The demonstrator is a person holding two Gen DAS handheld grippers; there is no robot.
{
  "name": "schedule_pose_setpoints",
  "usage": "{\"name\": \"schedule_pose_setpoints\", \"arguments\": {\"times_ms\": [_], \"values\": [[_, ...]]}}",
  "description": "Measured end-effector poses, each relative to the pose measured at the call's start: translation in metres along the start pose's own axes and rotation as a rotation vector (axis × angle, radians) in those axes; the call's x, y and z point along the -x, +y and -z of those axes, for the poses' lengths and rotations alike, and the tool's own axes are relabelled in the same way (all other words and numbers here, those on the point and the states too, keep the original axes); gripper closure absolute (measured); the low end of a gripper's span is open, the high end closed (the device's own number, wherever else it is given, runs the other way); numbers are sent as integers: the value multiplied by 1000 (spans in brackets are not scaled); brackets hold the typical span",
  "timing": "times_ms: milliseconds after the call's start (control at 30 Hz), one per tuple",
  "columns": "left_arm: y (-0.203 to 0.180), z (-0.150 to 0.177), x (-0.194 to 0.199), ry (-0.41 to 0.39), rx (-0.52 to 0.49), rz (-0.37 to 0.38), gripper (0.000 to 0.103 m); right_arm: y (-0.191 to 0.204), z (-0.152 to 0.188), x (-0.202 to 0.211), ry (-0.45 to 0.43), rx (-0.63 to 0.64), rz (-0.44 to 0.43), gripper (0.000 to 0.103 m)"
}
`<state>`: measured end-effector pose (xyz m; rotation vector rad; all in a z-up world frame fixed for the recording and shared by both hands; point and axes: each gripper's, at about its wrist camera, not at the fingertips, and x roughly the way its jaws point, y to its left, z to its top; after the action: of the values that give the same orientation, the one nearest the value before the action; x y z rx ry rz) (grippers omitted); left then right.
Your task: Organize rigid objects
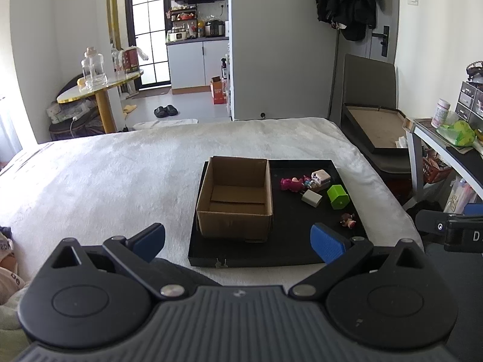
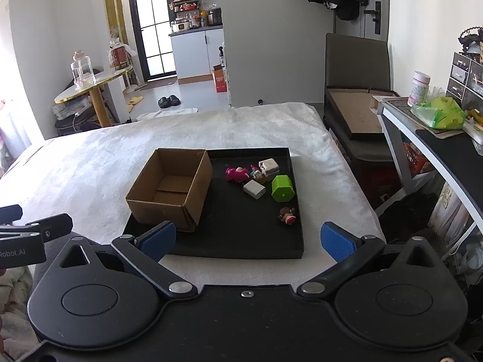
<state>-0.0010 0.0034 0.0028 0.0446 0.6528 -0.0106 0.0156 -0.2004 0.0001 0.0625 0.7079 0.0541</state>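
Ahead of both claws, a black tray (image 2: 297, 235) is seen on the white bed (image 2: 90, 166), with an open cardboard box (image 2: 169, 208) standing on its left half. Both the left gripper (image 1: 238, 241) and the right gripper (image 2: 247, 241) are held spread wide and empty, short of the tray. Beyond the right claw, a green block (image 2: 282, 188), a white charger (image 2: 254, 189), a pink toy (image 2: 237, 175) and a small figurine (image 2: 286, 214) are scattered on the tray's right half, outside the box.
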Motion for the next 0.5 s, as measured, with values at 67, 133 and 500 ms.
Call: {"name": "schedule_pose_setpoints", "arguments": {"times_ms": [67, 133, 500], "values": [[-2, 1, -3, 4, -12, -1, 1, -2, 1, -2, 1, -8, 2, 0], [-1, 2, -8, 13, -8, -12, 1, -3, 2, -5, 2, -14, 10, 0], [5, 1, -44, 79, 15, -13, 1, -20, 13, -28, 2, -54, 1, 0]]}}
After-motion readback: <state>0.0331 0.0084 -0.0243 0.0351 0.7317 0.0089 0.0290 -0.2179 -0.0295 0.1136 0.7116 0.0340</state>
